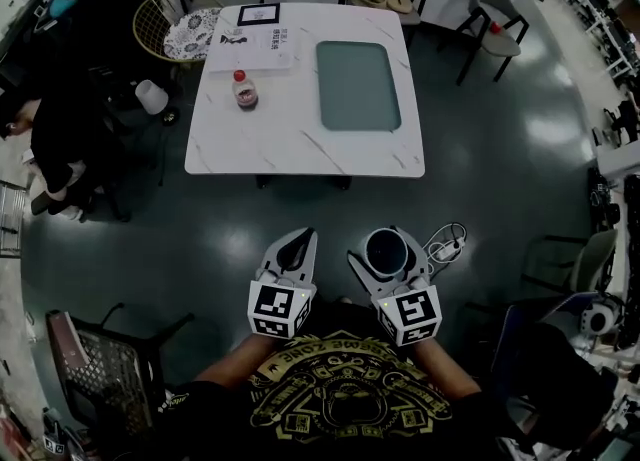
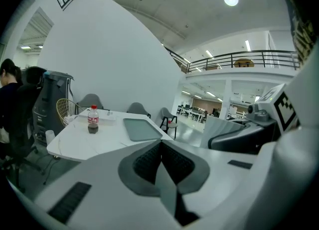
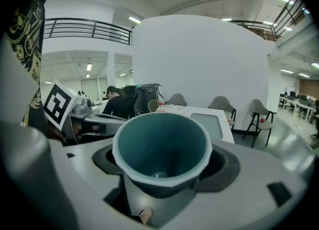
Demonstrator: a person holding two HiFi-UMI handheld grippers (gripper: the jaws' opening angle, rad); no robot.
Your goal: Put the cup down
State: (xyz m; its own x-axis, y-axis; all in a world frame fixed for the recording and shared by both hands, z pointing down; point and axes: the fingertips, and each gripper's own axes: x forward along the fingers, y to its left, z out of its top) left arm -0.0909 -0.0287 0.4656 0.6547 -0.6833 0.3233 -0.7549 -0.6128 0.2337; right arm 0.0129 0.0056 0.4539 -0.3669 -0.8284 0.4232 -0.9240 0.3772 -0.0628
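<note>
Holds out the left hand-held gripper [image 1: 298, 239] and the right hand-held gripper [image 1: 388, 241] ahead of the chest, side by side, near each other yet apart. Points both forward, tipped somewhat downward. Shuts the left jaws fully, ribbed pads meeting, nothing between them. Clamps a cup [image 1: 386, 252] in the right jaws, spread wide, one pad on either side of its wall, cup upright with its mouth up. Carries a left marker cube [image 1: 280, 310] and a right marker cube [image 1: 413, 315] at the rear of each. Brings the left forearm [image 1: 232, 367] and right forearm [image 1: 447, 373] in behind them, elbows bent outward.
</note>
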